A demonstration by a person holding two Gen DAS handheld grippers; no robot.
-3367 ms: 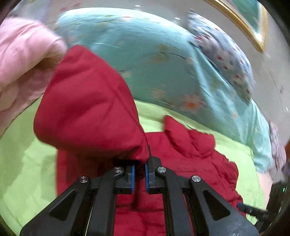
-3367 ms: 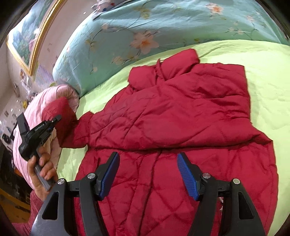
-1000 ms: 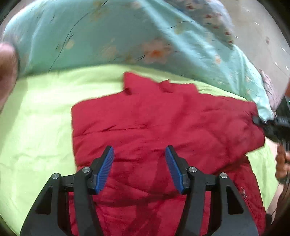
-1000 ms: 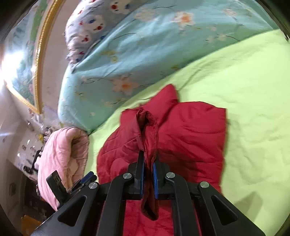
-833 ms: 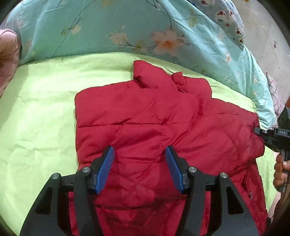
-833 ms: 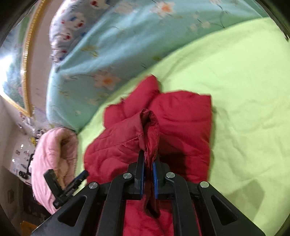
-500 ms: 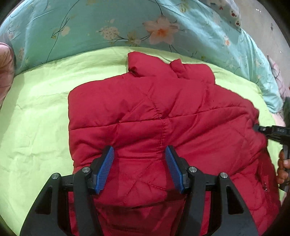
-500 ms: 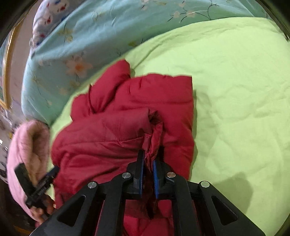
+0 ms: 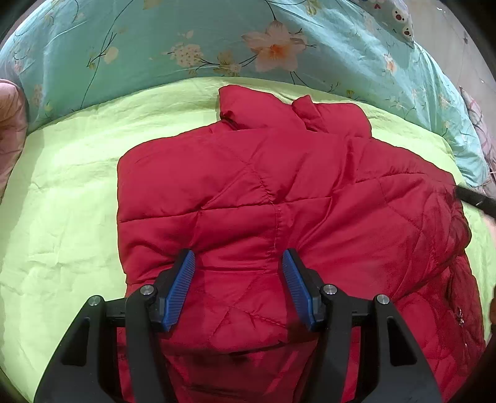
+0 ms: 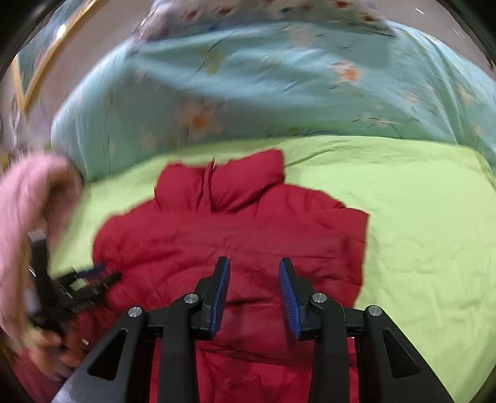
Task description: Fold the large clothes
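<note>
Red quilted jacket [image 9: 279, 217] lies flat on the lime-green bed sheet [image 9: 62, 232], partly folded, both sleeves laid across the body. Collar [image 9: 263, 108] at 12 o'clock, pointing toward the teal floral duvet [image 9: 186, 37] bunched along the far edge of the bed. Hem runs off the bottom of the left wrist view at 6 o'clock.

Left gripper [image 9: 238, 286]: fingers spread apart, grasping nothing, blue pads [image 9: 179, 288] hanging over the folded sleeve layer near the middle of the jacket. Cannot tell whether the tips touch the fabric. A dark tip of the other tool shows at 3 o'clock, at the jacket's right edge [image 9: 474, 198].

Right gripper [image 10: 254, 294]: fingers released too, gap between them narrower than the left pair, nothing between the pads [image 10: 286, 294]. It sits above the jacket [image 10: 232, 241] middle, collar [image 10: 223, 186] again at 12 o'clock. This view is motion-blurred. The left-hand tool and the hand on it [image 10: 49, 338] appear at 8 o'clock, beside the jacket's left edge. Pink padded garment [image 10: 28, 210] at 9 o'clock, just off the sheet [image 10: 418, 232]. Duvet [image 10: 279, 86] across the top, a patterned pillow [image 10: 263, 9] behind it, and a gold picture frame [image 10: 40, 52] at 10 o'clock.
</note>
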